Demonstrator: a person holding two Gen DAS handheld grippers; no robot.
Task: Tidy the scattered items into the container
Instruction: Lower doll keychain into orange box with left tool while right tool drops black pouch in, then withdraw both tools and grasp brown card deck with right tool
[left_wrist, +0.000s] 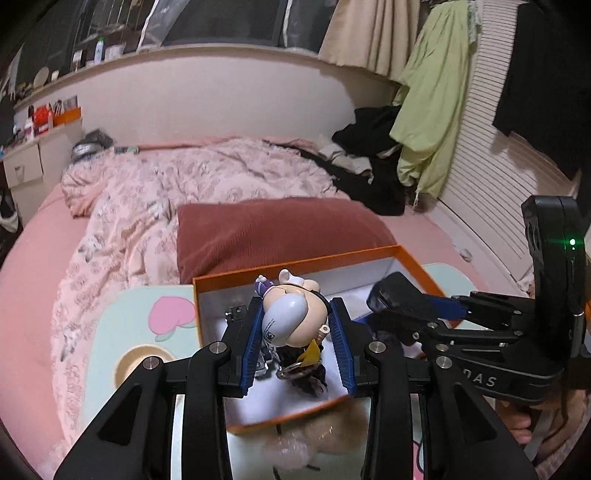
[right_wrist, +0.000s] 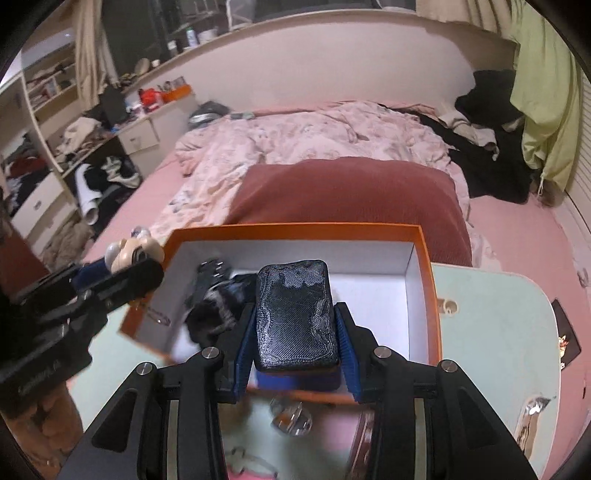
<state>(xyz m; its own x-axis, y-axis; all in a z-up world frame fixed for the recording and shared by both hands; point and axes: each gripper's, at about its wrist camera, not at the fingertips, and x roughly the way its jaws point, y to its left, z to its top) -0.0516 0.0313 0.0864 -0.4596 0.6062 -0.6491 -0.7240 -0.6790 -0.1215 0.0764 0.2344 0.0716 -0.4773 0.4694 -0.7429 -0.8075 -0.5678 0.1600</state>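
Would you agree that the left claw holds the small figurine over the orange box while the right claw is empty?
Not quite: the right claw is not empty; the right wrist view shows it shut on a black case. The left claw does hold the figurine over the orange box.

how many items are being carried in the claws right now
2. A figurine sits clamped in the left claw over the orange box; a black textured block is clamped in the right claw above its near edge.
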